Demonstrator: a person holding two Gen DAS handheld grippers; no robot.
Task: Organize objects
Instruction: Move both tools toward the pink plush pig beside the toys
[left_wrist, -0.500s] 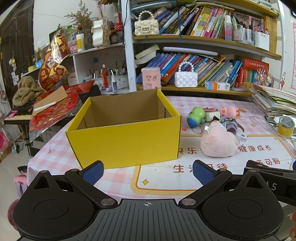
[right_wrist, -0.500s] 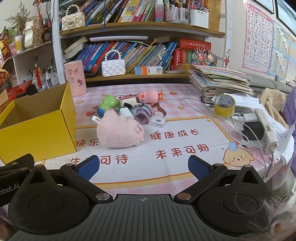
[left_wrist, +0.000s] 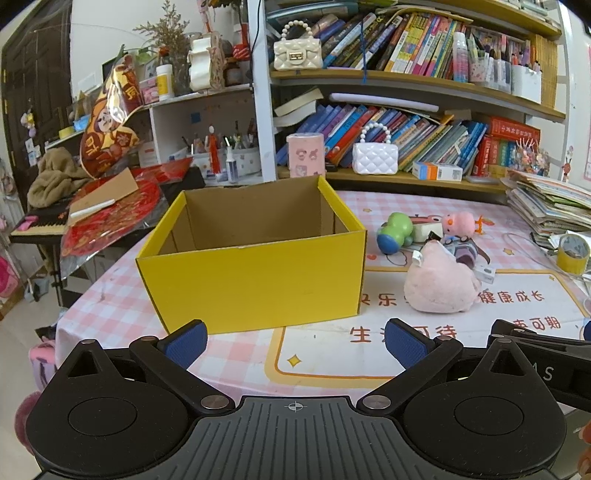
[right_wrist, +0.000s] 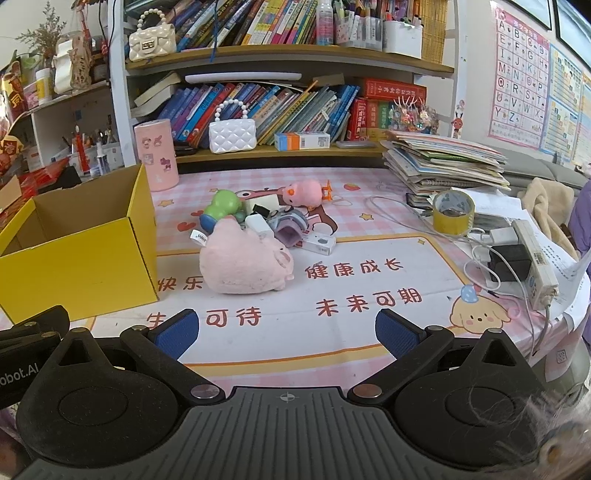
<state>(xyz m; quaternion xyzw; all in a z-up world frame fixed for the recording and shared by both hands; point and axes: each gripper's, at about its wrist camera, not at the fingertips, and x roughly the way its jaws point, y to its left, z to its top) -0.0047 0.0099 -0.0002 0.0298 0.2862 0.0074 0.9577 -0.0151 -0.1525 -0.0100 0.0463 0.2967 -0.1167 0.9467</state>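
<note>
An open yellow cardboard box (left_wrist: 255, 280) stands on the table, seemingly empty; it also shows at the left of the right wrist view (right_wrist: 77, 266). To its right lies a heap of toys: a pink plush pig (right_wrist: 243, 264) (left_wrist: 439, 284), a green and blue toy (right_wrist: 219, 208), a pink pig figure (right_wrist: 303, 192), a purple toy (right_wrist: 290, 227) and a small white box (right_wrist: 319, 243). My left gripper (left_wrist: 295, 341) is open and empty, in front of the box. My right gripper (right_wrist: 286, 330) is open and empty, in front of the plush pig.
A yellow tape roll (right_wrist: 452, 212), a power strip with cables (right_wrist: 532, 254) and a stack of books (right_wrist: 443, 162) sit at the table's right. A pink tin (right_wrist: 155, 155) and a bookshelf (right_wrist: 280, 55) stand behind. Red decorations (left_wrist: 107, 214) lie left of the table.
Both grippers have moved slightly forward towards the box and the toys. Nothing on the table has moved.
</note>
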